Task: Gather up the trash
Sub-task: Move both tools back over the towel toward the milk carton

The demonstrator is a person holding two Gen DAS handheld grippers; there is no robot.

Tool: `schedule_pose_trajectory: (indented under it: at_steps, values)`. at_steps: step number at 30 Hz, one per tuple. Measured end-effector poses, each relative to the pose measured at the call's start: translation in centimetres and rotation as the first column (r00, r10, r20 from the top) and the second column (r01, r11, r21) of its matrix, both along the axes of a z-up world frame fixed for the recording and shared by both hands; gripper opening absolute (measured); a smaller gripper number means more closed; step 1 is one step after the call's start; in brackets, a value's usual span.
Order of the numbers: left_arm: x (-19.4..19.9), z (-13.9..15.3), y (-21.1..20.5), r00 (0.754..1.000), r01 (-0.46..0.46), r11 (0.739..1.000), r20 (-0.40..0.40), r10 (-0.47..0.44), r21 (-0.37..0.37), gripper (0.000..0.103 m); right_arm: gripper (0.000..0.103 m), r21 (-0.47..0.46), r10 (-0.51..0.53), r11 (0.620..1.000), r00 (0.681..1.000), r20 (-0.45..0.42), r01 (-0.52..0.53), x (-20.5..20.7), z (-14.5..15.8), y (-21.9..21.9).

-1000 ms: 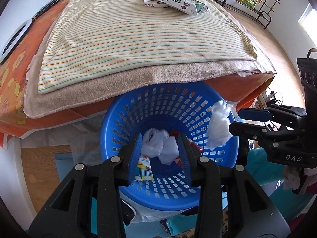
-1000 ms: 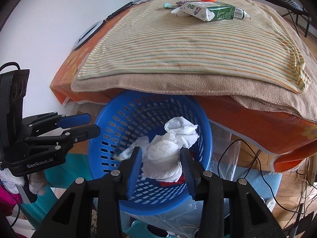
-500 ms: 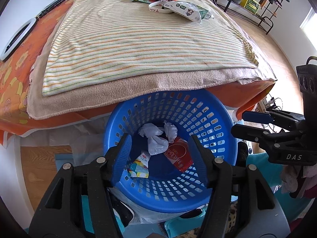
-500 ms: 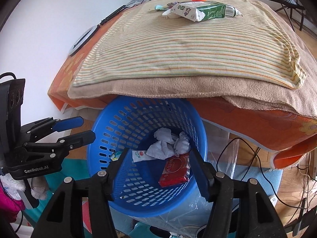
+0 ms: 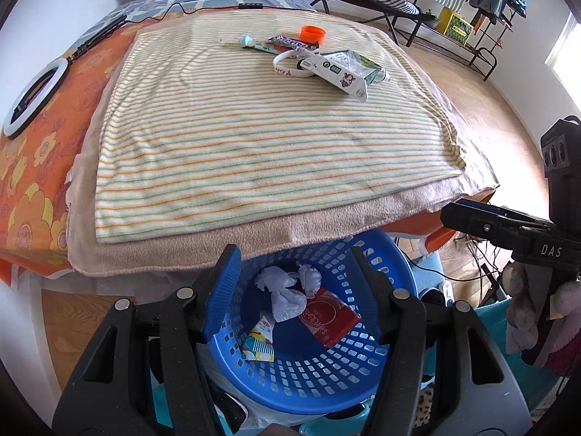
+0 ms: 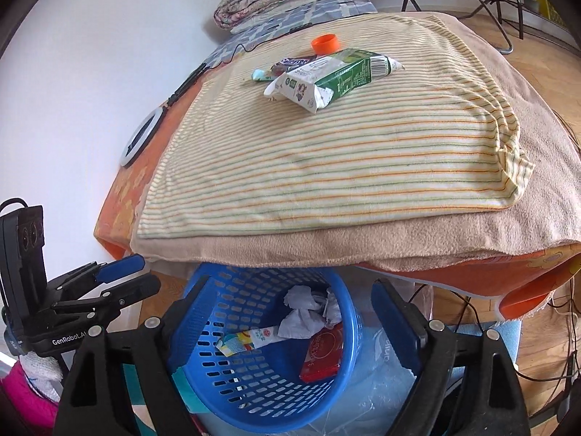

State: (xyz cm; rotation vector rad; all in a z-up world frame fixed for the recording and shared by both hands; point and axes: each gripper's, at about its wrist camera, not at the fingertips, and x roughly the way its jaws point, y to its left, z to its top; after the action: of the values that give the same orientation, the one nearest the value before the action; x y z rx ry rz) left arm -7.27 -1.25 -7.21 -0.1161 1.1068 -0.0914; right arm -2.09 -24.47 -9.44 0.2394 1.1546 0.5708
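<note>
My left gripper (image 5: 294, 290) stands wide and empty; my right gripper (image 6: 290, 312) is opening, empty, above the basket (image 5: 385, 374). Next: reach for the carton (image 6: 334, 76).

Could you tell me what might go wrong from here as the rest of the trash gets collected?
The green carton lies on a white band and beside wrappers, so grabbing one piece could drag others. The striped blanket is soft and may bunch in the jaws. The blue basket sits partly under the bed's edge, so drops may miss.
</note>
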Motion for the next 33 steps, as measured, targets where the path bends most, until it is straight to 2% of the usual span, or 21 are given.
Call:
schedule_pose_trajectory:
  at_steps: [7, 13, 22, 28, 33]
  values:
    - [4.6, 2.5, 0.8, 0.999, -0.004, 1.0, 0.037, 0.005, -0.014, 0.061, 0.089, 0.047, -0.081, 0.996, 0.997, 0.007, 0.08, 4.5, 1.5, -1.0]
    - [9.4, 3.2, 1.6, 0.999, -0.014, 1.0, 0.05, 0.015, -0.021, 0.061, 0.089, 0.08, -0.141, 0.987, 0.99, 0.014, 0.139, 9.1, 1.6, -1.0]
    - [16.2, 2.1, 2.3, 0.998, -0.039, 0.997, 0.054, 0.042, -0.066, 0.061, 0.088, 0.141, -0.227, 0.962, 0.972, -0.065, 0.234, 15.0, -1.3, -0.3]
    - [20.3, 0.9, 2.7, 0.997, -0.068, 0.991, 0.035, 0.072, -0.115, 0.061, 0.087, 0.225, -0.252, 0.932, 0.954, -0.161, 0.284, 17.9, -4.4, 0.2]
    - [23.5, -0.4, 3.4, 0.995, -0.094, 0.987, 0.022, 0.098, -0.133, 0.061, 0.087, 0.263, -0.259, 0.92, 0.955, -0.147, 0.29, 19.5, -4.9, 0.9]
